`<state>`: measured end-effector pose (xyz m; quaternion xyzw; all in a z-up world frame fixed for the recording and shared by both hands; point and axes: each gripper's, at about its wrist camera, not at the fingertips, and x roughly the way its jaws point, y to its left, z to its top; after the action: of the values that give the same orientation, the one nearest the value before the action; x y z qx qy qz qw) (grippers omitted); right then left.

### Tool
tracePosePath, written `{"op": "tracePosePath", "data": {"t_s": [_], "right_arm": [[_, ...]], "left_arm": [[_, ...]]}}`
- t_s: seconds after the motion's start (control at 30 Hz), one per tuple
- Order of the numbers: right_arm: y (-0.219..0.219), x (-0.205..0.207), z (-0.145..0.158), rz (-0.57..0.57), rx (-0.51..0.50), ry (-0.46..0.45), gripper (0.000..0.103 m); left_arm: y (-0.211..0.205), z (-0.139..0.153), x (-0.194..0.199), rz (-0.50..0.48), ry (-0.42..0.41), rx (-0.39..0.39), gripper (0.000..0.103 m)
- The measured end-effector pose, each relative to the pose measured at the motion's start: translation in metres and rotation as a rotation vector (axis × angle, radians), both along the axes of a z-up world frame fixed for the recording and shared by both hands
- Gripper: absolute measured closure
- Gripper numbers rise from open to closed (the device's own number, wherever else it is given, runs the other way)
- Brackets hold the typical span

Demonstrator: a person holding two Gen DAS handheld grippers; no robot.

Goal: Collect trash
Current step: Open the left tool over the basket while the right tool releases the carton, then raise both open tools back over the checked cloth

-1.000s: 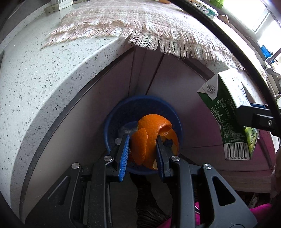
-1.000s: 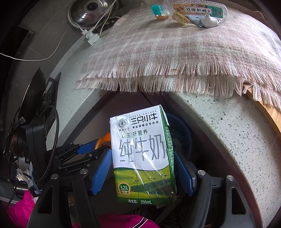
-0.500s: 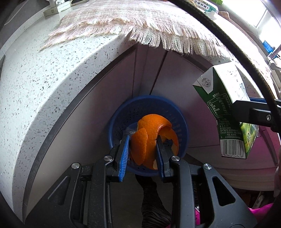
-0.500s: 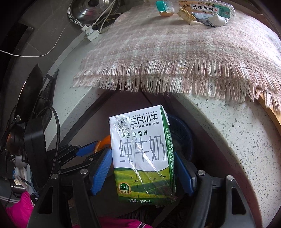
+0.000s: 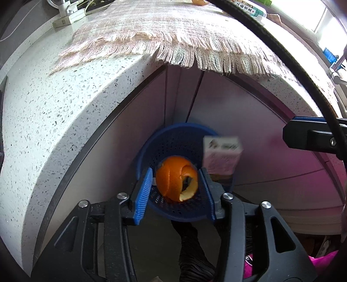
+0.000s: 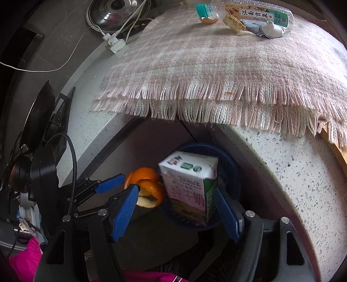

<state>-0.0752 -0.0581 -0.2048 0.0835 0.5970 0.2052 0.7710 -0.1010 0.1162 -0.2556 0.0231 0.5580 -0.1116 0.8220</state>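
You are dropping orange peel and milk carton into blue bin: left gripper jaws opening, peel loose between them; right gripper wide, carton falling free. Bottle and scraps on far cloth are waiting.

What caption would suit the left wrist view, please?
Left gripper opening, orange peel and milk carton above blue basket.

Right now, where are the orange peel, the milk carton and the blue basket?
orange peel (image 5: 176,178), left wrist view, on its curled orange outer skin.
milk carton (image 6: 188,182), right wrist view, on its white printed face.
blue basket (image 5: 173,138), left wrist view, on its perforated inner wall.
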Motion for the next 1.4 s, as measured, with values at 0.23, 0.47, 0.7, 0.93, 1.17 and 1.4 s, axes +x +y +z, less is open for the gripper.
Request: {"op": "tracePosePath", "data": {"t_s": [0.23, 0.47, 0.7, 0.93, 1.17, 1.4], "right_arm": [[-0.004, -0.001, 0.007, -0.007, 0.015, -0.009, 0.027], [-0.007, -0.001, 0.018, -0.009, 0.026, -0.026, 0.027], [-0.014, 0.000, 0.037, -0.002, 0.049, -0.048, 0.027], [-0.032, 0.012, 0.064, -0.002, 0.060, -0.092, 0.027], [-0.059, 0.036, 0.092, -0.001, 0.053, -0.157, 0.022], [-0.088, 0.067, 0.115, 0.018, 0.011, -0.235, 0.021]], "left_arm": [[0.000, 0.011, 0.005, -0.005, -0.013, 0.005, 0.053], [0.003, 0.031, 0.005, -0.001, -0.031, 0.003, 0.053], [0.007, 0.058, 0.008, 0.012, -0.065, -0.010, 0.053], [0.010, 0.089, 0.022, 0.033, -0.109, -0.037, 0.053], [-0.009, 0.099, 0.038, 0.044, -0.145, -0.059, 0.053], [-0.033, 0.108, 0.065, 0.048, -0.168, -0.083, 0.047]]}}
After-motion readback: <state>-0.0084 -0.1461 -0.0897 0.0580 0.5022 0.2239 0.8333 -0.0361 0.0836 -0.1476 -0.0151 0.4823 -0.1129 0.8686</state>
